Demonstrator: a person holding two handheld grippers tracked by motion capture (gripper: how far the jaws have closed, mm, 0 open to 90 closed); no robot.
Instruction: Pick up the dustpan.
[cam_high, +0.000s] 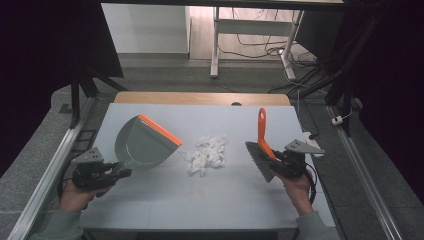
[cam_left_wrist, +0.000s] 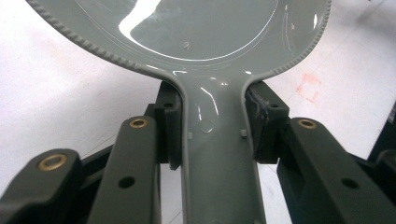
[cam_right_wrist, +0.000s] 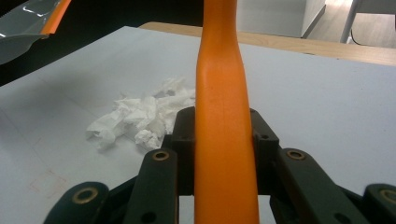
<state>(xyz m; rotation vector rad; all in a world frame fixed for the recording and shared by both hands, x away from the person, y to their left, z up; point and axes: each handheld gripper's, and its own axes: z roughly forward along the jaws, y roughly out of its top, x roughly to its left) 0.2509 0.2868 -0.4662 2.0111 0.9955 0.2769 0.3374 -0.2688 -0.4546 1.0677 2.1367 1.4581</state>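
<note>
While the grey dustpan hung over the left part of the white table, its pan looked bare in the high view, with no scrap of paper lying in it, and its orange lip pointed toward the far middle of the table. The left gripper was clamped on the dustpan's handle, and in the left gripper view its jaws pressed against both sides of the grey handle just below the place where it widened into the pan (the glossy pan caught a bright streak of light there). The crumpled white tissue lay in a loose heap on the table between the two tools, near the dustpan's lip but apart from it, and apart from the brush as well. The right gripper was closed on the brush, its jaws squeezing the orange handle from either side; the handle rose away from the hand toward the far edge and the grey bristles slanted down to the gripper's left. Whether the bristles touched the table could not be made out. The dustpan's front edge was cut off at the top of the left gripper view, and the right gripper view showed just a corner of the pan at its upper left.
</note>
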